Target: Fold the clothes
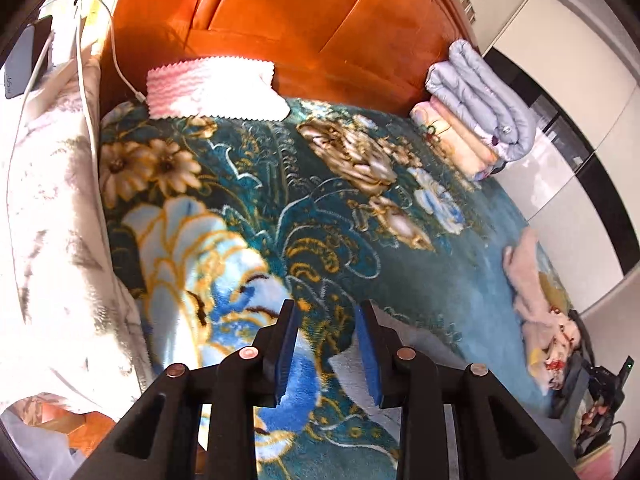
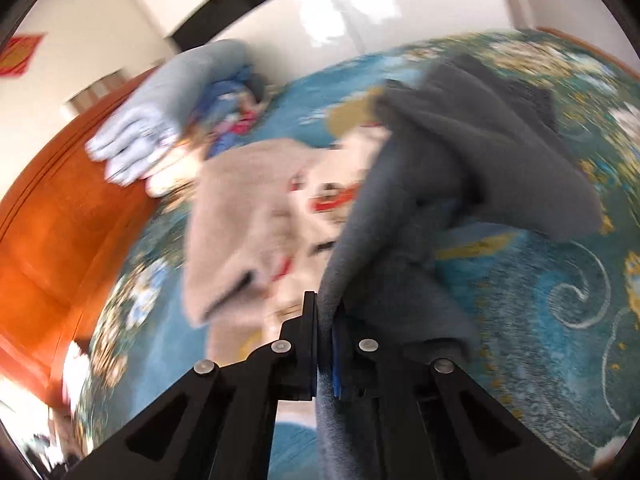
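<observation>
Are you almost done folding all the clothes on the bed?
Not yet. Done: folded bedding sits stacked by the headboard. In hand: the right gripper is shut on a grey garment, still crumpled. Left: the beige garment lies unfolded on the blanket. The left gripper is open and empty.

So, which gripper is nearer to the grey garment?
Right. The right gripper is shut on an edge of the grey garment. The left gripper hangs open over the floral blanket, with nothing between its jaws.
</observation>
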### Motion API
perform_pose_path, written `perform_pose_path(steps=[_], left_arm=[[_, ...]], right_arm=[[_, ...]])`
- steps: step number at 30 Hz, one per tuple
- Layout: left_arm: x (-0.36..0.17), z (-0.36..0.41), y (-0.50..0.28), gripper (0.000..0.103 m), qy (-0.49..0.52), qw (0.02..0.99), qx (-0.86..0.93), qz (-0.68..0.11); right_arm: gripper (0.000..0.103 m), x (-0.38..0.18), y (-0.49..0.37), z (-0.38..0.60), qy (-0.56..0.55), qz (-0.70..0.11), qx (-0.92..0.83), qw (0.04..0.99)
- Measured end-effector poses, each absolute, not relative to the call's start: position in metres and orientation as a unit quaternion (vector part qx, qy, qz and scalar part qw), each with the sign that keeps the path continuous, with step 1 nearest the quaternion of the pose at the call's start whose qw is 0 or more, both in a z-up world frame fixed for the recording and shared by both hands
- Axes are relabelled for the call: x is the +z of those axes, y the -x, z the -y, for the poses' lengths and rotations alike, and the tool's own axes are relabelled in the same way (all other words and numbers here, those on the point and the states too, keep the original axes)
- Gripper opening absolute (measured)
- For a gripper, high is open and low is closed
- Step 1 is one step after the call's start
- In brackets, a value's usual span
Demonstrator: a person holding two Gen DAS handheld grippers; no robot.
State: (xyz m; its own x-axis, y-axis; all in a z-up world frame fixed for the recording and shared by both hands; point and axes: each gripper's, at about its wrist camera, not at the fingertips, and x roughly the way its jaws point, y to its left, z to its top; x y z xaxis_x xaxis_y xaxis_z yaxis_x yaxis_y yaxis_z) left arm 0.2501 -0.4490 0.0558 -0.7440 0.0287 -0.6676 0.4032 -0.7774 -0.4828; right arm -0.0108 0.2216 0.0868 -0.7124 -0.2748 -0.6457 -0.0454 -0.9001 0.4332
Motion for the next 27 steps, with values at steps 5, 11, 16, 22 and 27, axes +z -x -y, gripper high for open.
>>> perform_pose_path(steps=[5, 11, 16, 22, 27], left_arm=[[0.072, 0.424, -0.251, 0.037, -0.330, 0.061, -0.890, -0.307], [0.077, 0.378, -0.233, 0.040, -0.343, 0.007, -0.893, -0.291], [0.076, 0.332, -0.212, 0.040, -0.361, -0.033, -0.892, -0.272], [0.064, 0.301, -0.197, 0.043, -0.381, -0.046, -0.887, -0.255], [0.066, 0.288, -0.174, 0.043, -0.369, -0.035, -0.892, -0.259]], right_arm=[[0.005, 0.108, -0.047, -0.165, -0.362, 0.141, -0.905, 0.172], [0.005, 0.070, -0.135, -0.114, -0.427, 0.094, -0.860, 0.264], [0.005, 0.056, -0.185, -0.079, -0.443, 0.050, -0.834, 0.326], [0.038, 0.078, -0.187, -0.109, -0.433, 0.073, -0.855, 0.277], [0.065, 0.110, -0.134, -0.156, -0.382, 0.113, -0.895, 0.201]])
